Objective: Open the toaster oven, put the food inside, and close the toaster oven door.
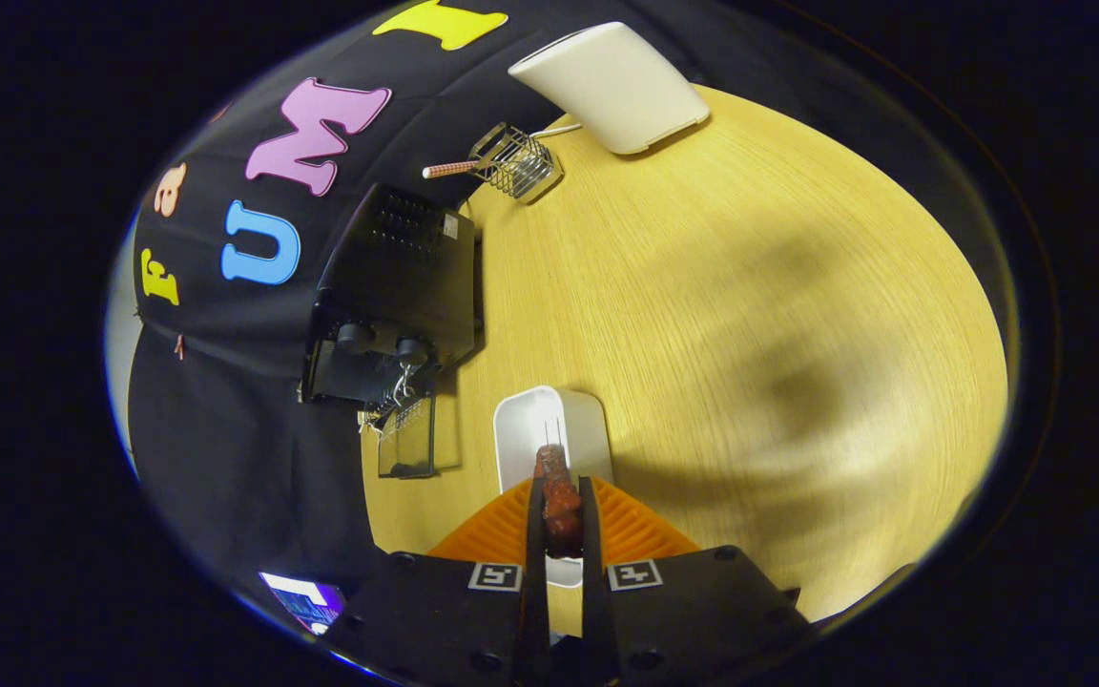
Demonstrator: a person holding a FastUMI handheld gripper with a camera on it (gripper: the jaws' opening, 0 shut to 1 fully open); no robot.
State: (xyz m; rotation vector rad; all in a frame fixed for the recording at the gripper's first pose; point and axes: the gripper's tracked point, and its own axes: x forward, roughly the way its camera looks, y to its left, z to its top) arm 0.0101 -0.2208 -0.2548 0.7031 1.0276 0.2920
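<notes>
My gripper (561, 491) is shut on a dark red piece of food (559, 501), which is pinched between both fingers and sticks out a little past the tips. Right beneath and just ahead of the fingers lies a white rectangular plate (532, 425) on the wooden table (759, 305). The black toaster oven (397, 291) stands beyond and to the left of the plate, against the booth wall. Its glass door (406, 441) hangs open, folded down onto the table, and two knobs show on its front.
A wire rack with a striped handle (509, 160) sits at the far side of the table. Beside it stands a white box-like appliance (618, 84). A broad shadow falls over the right part of the table.
</notes>
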